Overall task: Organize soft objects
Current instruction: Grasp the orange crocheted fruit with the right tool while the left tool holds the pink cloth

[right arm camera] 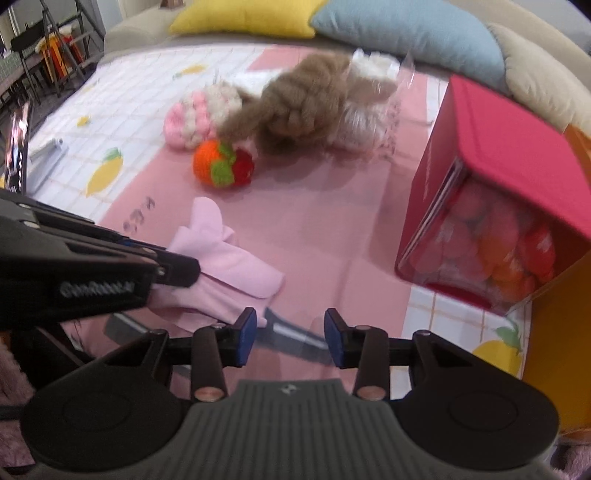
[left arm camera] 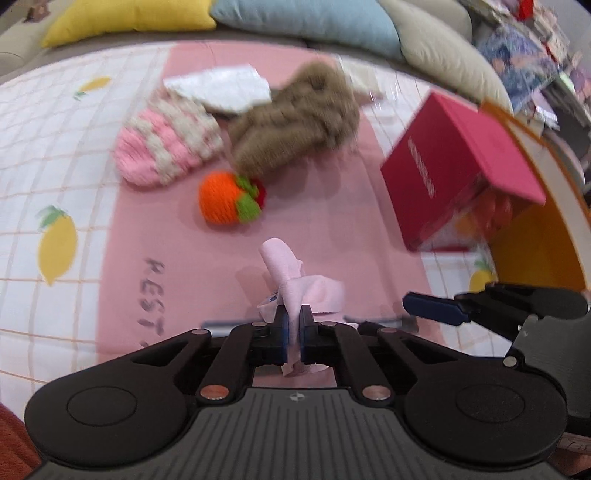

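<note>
My left gripper [left arm camera: 294, 325] is shut on a pale pink cloth [left arm camera: 295, 284] and holds it above the pink mat [left arm camera: 314, 206]; the same cloth [right arm camera: 225, 266] hangs from it in the right wrist view. My right gripper [right arm camera: 290, 338] is open and empty, just right of the cloth; its blue fingertip [left arm camera: 432, 308] shows in the left wrist view. Farther off lie an orange and red knitted fruit [left arm camera: 229, 197] [right arm camera: 221, 166], a pink-and-cream knitted piece [left arm camera: 166, 144] [right arm camera: 192, 118] and a brown fluffy scarf [left arm camera: 295, 118] [right arm camera: 299, 110].
A red box [left arm camera: 454, 166] [right arm camera: 491, 206] with soft balls inside lies tilted at the right, by an orange container [right arm camera: 561, 332]. White cloth [left arm camera: 221, 88] lies behind the knits. Yellow [left arm camera: 129, 18], blue [left arm camera: 314, 22] and beige [left arm camera: 443, 55] cushions line the back.
</note>
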A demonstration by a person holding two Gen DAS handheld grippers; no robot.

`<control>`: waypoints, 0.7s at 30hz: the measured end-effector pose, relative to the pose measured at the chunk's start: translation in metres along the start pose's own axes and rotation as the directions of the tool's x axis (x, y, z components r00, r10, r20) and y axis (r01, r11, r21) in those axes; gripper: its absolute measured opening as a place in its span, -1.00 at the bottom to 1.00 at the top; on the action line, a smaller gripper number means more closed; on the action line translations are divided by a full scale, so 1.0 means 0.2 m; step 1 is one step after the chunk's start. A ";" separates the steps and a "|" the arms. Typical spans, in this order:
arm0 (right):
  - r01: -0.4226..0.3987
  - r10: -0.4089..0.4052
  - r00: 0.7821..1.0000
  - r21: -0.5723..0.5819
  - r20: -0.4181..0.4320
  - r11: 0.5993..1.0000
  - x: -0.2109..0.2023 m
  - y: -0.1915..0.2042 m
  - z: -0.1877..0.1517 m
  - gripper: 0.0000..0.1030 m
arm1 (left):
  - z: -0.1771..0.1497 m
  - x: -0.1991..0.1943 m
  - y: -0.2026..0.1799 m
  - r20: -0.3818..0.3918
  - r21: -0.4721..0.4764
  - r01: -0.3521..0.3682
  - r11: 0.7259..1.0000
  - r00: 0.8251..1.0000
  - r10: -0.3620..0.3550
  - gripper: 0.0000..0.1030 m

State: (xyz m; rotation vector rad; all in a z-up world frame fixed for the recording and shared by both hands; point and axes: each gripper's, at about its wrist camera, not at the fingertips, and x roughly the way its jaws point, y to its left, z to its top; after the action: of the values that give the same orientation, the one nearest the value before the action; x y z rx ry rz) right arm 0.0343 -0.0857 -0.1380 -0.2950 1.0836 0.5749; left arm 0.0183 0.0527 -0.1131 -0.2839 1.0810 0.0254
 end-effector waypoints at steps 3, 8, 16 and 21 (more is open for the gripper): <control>-0.012 0.012 0.999 0.000 0.041 1.000 -0.02 0.01 0.04 -0.13 | 0.04 -0.05 0.03 0.055 -0.008 -0.057 0.998 0.997 0.057 -0.90; -0.029 0.034 0.996 -0.057 0.086 0.998 0.01 0.05 0.12 0.07 | 0.11 -0.09 0.11 0.093 -0.030 -0.167 0.986 0.981 0.169 -0.90; -0.051 0.071 0.988 -0.142 0.135 0.989 0.11 0.16 0.27 0.10 | 0.20 -0.07 0.24 0.104 -0.048 -0.277 0.960 0.954 0.281 -0.90; -0.046 0.078 0.985 -0.201 0.153 0.979 0.22 0.23 0.36 0.12 | 0.23 -0.02 0.27 0.094 -0.039 -0.302 0.953 0.948 0.304 -0.90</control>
State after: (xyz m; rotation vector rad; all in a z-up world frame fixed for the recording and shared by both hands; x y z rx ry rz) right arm 0.0768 0.0007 -0.1418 -0.3814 0.8840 0.7514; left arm 0.0488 0.1165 -0.1015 -0.1334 1.0176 0.3253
